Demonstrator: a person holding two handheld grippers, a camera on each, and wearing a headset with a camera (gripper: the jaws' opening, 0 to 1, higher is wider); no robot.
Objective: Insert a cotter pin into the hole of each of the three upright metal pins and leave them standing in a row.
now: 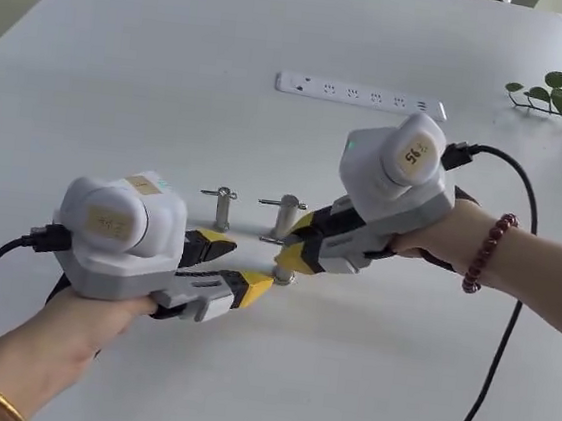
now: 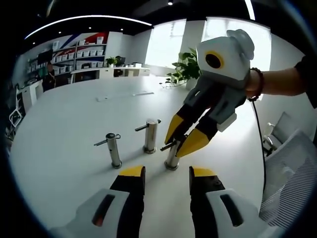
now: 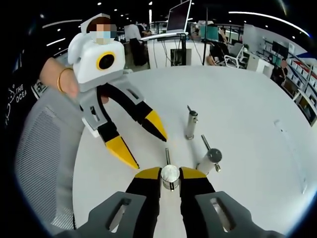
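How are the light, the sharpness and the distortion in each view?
Head view: even daylight, soft shadows on the table, everything sharp. Left gripper view: windows blown out white, fisheye curving the table. Right gripper view: same bending, the nearest metal pin looms large.

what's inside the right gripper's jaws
An upright metal pin, with a cotter pin sticking out near its top. The jaws cover its sides, so the hole is hidden.

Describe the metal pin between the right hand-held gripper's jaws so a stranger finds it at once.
On the white table, on the person's side of the power strip, stand three metal pins. The wanted pin is the one nearest the person; unlike the other two, it sits between the jaws of the right hand-held gripper.
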